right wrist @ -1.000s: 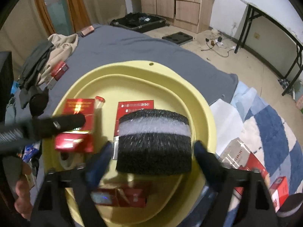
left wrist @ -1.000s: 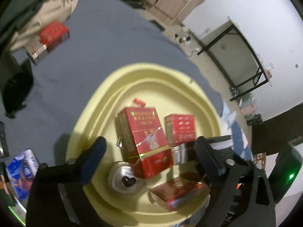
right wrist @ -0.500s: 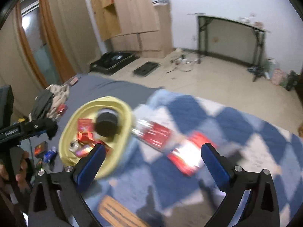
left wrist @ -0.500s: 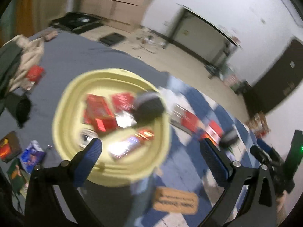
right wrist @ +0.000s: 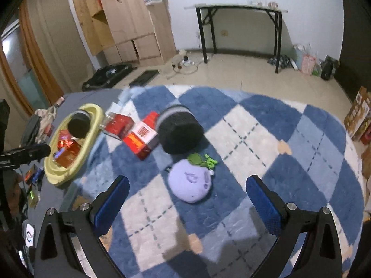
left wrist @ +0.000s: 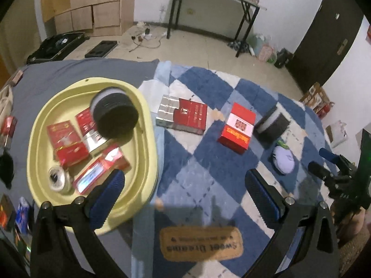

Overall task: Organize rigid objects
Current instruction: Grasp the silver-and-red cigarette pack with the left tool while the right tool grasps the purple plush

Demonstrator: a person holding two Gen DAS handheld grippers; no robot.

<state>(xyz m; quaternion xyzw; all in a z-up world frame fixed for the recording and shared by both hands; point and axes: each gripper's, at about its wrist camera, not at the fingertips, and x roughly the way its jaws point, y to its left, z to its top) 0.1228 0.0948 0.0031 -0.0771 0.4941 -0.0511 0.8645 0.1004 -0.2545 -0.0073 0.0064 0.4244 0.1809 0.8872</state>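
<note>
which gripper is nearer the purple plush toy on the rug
Right. The right gripper is open with the purple plush toy just ahead of its fingers; the left gripper sits further off, nearer the yellow basin.

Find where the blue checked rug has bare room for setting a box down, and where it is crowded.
Free: the rug right of the purple plush and the black roll. Crowded: the yellow basin and the strip beside it holding the two red boxes.

Purple plush (right wrist: 190, 183) btwn open jaws, black roll (right wrist: 179, 133) behind.
</note>
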